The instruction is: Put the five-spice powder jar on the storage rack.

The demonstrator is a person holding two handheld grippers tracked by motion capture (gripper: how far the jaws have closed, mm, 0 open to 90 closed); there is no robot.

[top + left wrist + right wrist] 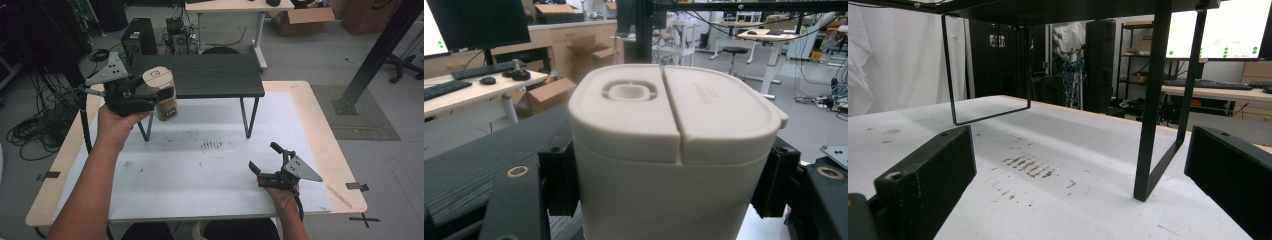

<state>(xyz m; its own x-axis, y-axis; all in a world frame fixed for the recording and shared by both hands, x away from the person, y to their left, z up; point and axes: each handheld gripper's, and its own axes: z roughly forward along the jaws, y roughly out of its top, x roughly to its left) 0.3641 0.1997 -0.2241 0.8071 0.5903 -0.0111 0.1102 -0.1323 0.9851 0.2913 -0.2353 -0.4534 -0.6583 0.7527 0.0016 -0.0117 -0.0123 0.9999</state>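
Grey office floor with cables, computer towers and cardboard boxes surrounds a light wooden table (320, 125) covered by a white mat (200, 170), on which a low black shelf (200, 75) stands on thin metal legs. From the high view, the left gripper (145, 95) is held up at the shelf's left front corner, its jaws clamped on the sides of a beige lidded canister (161, 92) that stands upright and clear of the mat. The right gripper (265, 160) rests low on the mat near the table's right front, well apart from the canister, with its jaws spread and nothing between them. Along the left gripper view, the canister (674, 150) sits between the two black jaws, both pads pressed against its walls; its lid is split into two parts, and the shelf top lies just behind and below it. Along the right gripper view, the two jaws stand wide apart over the stained mat (1048, 170), facing the shelf's legs (1150, 125) and the underside of its top.
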